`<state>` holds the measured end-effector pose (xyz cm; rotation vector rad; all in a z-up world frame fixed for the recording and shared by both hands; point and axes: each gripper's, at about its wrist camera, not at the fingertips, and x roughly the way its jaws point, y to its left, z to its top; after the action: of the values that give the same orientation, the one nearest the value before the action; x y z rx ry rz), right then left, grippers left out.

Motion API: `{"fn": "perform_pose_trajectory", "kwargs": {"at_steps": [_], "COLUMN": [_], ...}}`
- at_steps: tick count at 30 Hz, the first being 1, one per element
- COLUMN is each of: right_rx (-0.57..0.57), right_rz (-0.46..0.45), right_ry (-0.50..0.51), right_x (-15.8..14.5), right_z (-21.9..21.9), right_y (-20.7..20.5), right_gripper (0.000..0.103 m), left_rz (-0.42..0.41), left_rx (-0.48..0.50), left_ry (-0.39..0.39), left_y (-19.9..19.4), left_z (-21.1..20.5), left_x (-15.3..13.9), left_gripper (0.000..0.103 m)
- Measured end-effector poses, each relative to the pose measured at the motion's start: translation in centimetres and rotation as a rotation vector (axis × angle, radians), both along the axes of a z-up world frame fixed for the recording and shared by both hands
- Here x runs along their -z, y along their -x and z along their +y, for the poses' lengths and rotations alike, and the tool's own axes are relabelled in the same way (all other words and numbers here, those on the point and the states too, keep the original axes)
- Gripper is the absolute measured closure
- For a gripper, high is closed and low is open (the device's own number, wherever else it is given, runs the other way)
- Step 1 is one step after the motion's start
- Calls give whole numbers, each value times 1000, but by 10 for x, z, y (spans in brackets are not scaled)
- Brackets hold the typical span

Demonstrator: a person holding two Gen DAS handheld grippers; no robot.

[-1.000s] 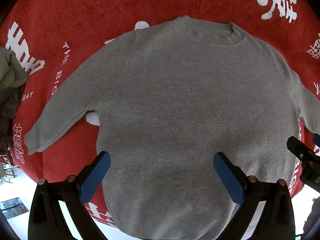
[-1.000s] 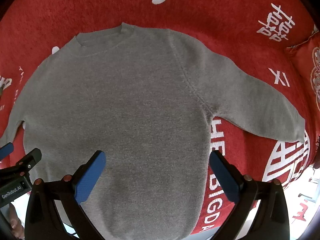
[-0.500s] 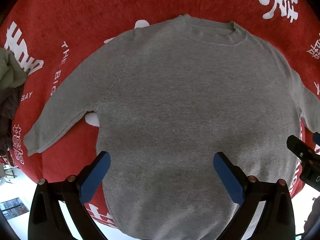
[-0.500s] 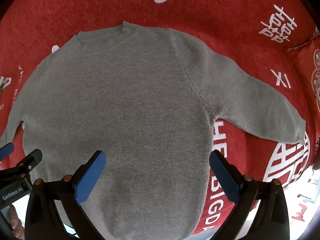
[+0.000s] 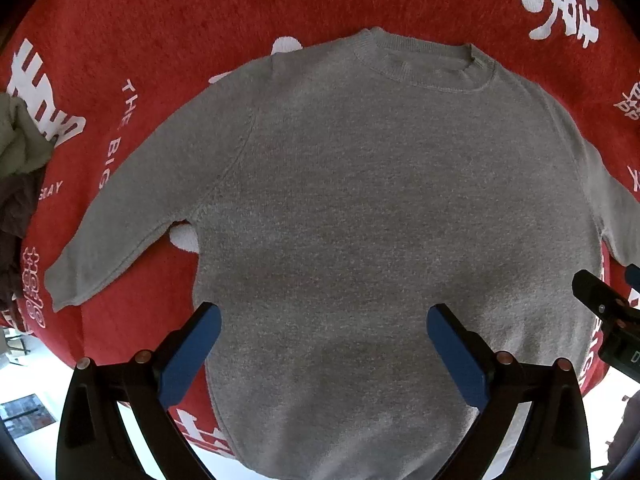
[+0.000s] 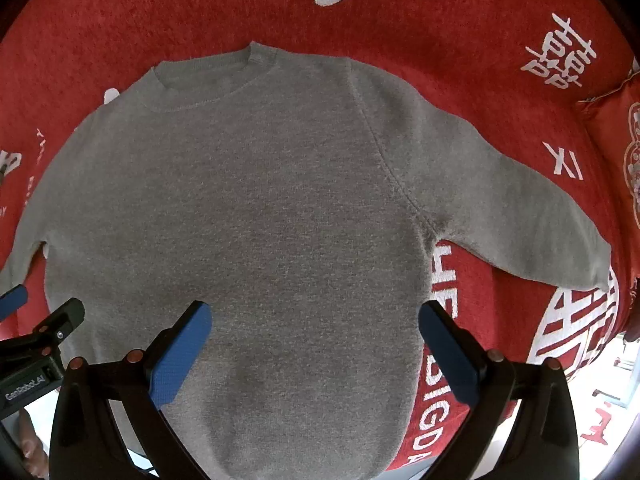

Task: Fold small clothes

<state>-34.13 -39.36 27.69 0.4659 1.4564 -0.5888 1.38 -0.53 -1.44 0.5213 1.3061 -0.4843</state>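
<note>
Sweater [image 5: 380, 220] lies flat on the red blanket [image 5: 160, 20], collar far, hem near you; left gripper [image 5: 324, 332] and right gripper [image 6: 316, 328] hover open above the hem, sleeves spread outward.

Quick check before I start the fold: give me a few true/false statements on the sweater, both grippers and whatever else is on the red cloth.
1. The grey sweater lies flat with both sleeves spread out to the sides. True.
2. The left gripper is shut on the sweater's hem. False: its jaws stand wide apart above the lower body, holding nothing.
3. The neckline is at the far end, away from both grippers. True.
4. The right gripper grips the sleeve cuff. False: it is open over the body, and the cuff lies apart, off to its right.
5. More clothes sit piled at the left edge of the red cloth. True.
</note>
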Motion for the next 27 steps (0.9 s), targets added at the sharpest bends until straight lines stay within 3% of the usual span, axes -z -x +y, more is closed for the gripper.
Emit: {"fn": "perform_pose_trajectory", "kwargs": {"at_steps": [27], "right_rx": [-22], "right_rz": [-4], "right_ry": [8], "right_x": [-6], "right_z": [12], "right_y": [-6], "right_gripper": [0], "left_rz": [15], "left_rx": [-19], "left_ry": [51], "left_y": [-6], "left_z": [14], "left_x": [0], "left_gripper": [0]}}
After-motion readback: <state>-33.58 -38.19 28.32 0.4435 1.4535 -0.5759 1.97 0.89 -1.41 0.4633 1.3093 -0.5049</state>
